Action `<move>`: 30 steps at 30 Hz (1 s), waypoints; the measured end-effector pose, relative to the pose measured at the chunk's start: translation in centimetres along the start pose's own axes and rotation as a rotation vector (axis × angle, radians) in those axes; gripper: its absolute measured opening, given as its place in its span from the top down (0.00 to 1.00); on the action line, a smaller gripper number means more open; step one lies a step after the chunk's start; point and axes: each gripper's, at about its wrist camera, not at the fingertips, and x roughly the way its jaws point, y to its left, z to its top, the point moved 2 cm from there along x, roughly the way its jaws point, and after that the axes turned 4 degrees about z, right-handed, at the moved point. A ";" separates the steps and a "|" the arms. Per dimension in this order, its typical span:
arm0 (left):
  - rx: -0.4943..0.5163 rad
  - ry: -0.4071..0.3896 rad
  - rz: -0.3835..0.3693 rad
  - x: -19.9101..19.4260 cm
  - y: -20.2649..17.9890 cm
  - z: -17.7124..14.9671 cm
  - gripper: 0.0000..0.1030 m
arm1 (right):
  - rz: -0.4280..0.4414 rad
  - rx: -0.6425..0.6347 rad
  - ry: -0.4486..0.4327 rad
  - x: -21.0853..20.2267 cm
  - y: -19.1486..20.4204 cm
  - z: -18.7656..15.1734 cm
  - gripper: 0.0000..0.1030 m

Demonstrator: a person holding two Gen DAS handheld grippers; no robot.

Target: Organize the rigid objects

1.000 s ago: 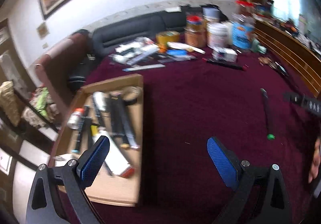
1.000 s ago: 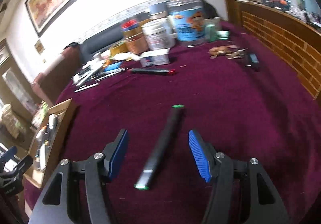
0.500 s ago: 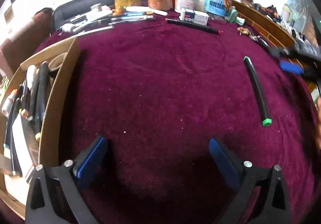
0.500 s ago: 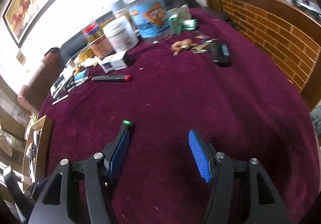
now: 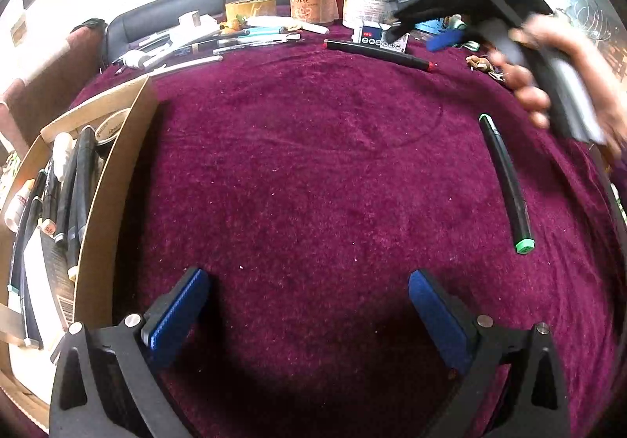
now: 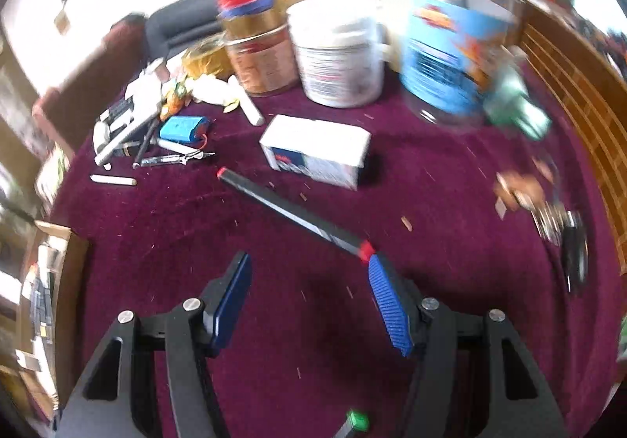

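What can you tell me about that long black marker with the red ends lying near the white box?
The red-ended marker is a long, slim black stick that looks like plastic, with a red cap or band at each end and a pale label strip along its barrel. It lies flat and diagonal on the maroon velvety cloth, just in front of the white box without touching it. The right gripper is open, and one end of the marker sits right by one blue pad; contact cannot be judged. Nothing holds it.

Black claw [image 5: 309,314] arms — ribbed blue pads [image 5: 178,314], silver screws.
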 end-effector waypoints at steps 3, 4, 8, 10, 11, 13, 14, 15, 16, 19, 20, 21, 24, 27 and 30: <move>0.000 0.000 0.000 0.0 0.0 0.0 0.01 | -0.043 -0.070 0.035 2.5 1.6 1.4 0.41; 0.000 0.000 -0.001 0.0 -0.1 0.0 0.01 | -0.060 -0.084 0.054 3.5 1.9 1.7 0.41; 0.000 0.000 -0.001 0.0 -0.1 0.0 0.01 | -0.098 -0.086 0.080 5.3 2.6 2.1 0.50; 0.000 0.000 -0.002 0.1 -0.1 0.1 0.01 | -0.066 -0.083 0.097 5.1 3.1 1.9 0.72; 0.000 0.000 -0.003 0.1 -0.1 0.1 0.01 | -0.060 -0.080 0.113 4.9 3.3 1.7 0.81; 0.001 0.001 -0.004 0.1 -0.1 0.2 0.01 | -0.029 -0.063 0.143 4.2 3.6 0.7 0.86; 0.001 0.000 -0.005 0.1 -0.1 0.2 0.01 | -0.007 -0.054 0.153 3.9 3.8 0.2 0.86; 0.000 0.000 -0.005 0.1 -0.1 0.2 0.01 | 0.021 -0.043 0.164 3.5 3.9 -0.5 0.86; 0.000 0.000 -0.005 0.1 -0.1 0.2 0.01 | 0.049 -0.034 0.175 3.1 4.1 -1.3 0.86; 0.001 0.000 -0.008 0.1 -0.1 0.2 0.01 | 0.123 -0.029 0.212 1.4 5.1 -4.4 0.86; 0.002 0.000 -0.009 0.1 -0.1 0.3 0.01 | 0.147 -0.030 0.231 0.7 5.6 -5.7 0.86; 0.003 0.000 -0.011 0.1 0.0 0.2 0.01 | 0.170 -0.037 0.248 0.0 6.3 -7.0 0.86; 0.004 0.000 -0.014 0.1 0.1 0.2 0.01 | 0.257 -0.039 0.297 -1.7 7.8 -10.2 0.86; 0.007 0.000 -0.017 0.0 0.1 0.1 0.01 | 0.295 0.000 0.190 -5.9 7.1 -11.7 0.85; 0.009 -0.001 -0.017 0.0 0.1 0.1 0.01 | 0.142 -0.073 -0.083 -12.6 6.0 -13.1 0.42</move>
